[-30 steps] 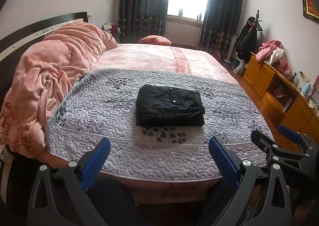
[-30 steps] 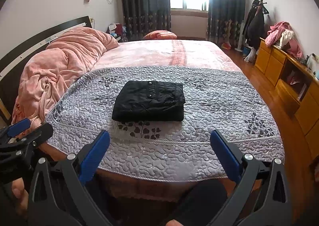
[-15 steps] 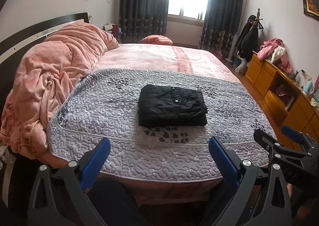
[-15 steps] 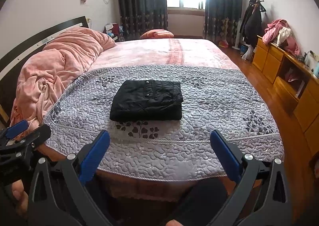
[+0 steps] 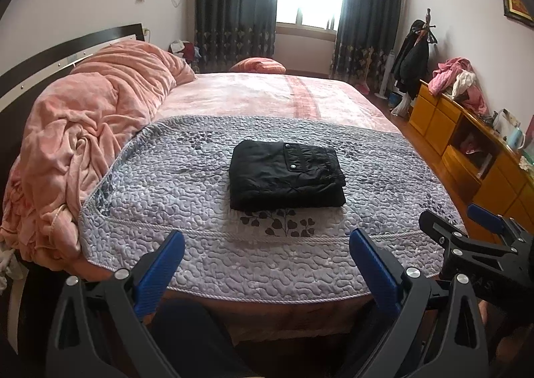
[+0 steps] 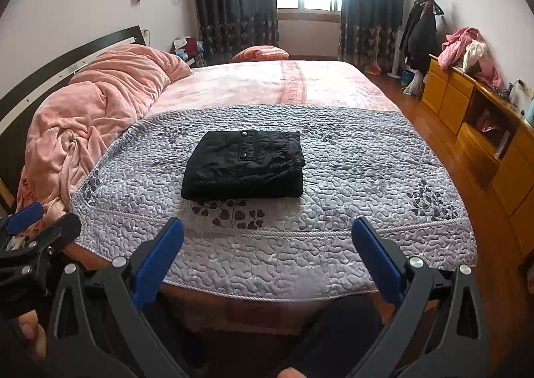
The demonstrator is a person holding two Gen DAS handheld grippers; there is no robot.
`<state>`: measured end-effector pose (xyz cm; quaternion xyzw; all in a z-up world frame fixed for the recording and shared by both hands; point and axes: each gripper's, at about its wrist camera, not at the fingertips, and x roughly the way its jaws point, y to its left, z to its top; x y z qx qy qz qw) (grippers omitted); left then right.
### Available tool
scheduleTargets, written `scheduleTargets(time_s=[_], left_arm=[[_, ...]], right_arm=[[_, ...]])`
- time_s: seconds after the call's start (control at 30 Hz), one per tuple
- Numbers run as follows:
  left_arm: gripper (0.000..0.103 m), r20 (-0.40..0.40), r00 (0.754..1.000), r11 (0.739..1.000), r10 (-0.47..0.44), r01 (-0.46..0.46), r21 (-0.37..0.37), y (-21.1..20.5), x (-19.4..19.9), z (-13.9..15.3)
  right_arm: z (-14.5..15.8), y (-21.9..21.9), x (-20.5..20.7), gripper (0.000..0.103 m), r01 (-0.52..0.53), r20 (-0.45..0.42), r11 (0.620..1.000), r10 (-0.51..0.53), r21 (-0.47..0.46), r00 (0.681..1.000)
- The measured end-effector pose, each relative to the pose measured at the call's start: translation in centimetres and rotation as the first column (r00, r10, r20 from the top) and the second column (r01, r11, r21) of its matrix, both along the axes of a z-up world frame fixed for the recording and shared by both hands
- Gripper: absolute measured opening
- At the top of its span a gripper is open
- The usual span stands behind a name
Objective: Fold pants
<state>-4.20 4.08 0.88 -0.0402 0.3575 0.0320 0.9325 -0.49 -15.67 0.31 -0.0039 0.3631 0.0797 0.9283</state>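
Black pants on grey leaf-print quilt; pink blanket; blue-padded tongs.

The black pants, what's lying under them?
The folded pants rest on a grey quilt, beside its printed leaf motif. The quilt patch directly beneath is covered, so unseen.

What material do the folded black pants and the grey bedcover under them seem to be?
Pants: probably a thin woven synthetic, nylon-like; faint sheen, fine crinkles, metal snaps on the pocket flap. Bedcover: quilted fabric, likely cotton or polyester; puffy stitched swirls, printed leaves, corded edge. Exact fibres cannot be told.
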Motion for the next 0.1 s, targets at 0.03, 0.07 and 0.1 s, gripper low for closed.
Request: scheduleTargets(time_s=[0.03, 0.07, 0.1], left_arm=[[0.099, 0.001, 1.000, 1.000, -0.003, 0.003, -0.001, -0.03, -0.03, 0.00], [0.099, 0.001, 1.000, 1.000, -0.004, 0.004, -0.001, -0.03, -0.04, 0.01], [0.099, 0.001, 1.000, 1.000, -0.004, 0.004, -0.002, -0.08, -0.05, -0.02]], right_arm=[[-0.03, -0.02, 0.07, 0.100, 0.000, -0.001, 1.000, 0.000, 0.001, 1.000], [-0.05, -0.05, 0.08, 0.100, 0.001, -0.001, 1.000, -0.001, 0.002, 1.000], [-0.05, -0.06, 0.08, 0.100, 0.001, -0.001, 1.000, -0.001, 0.001, 1.000]])
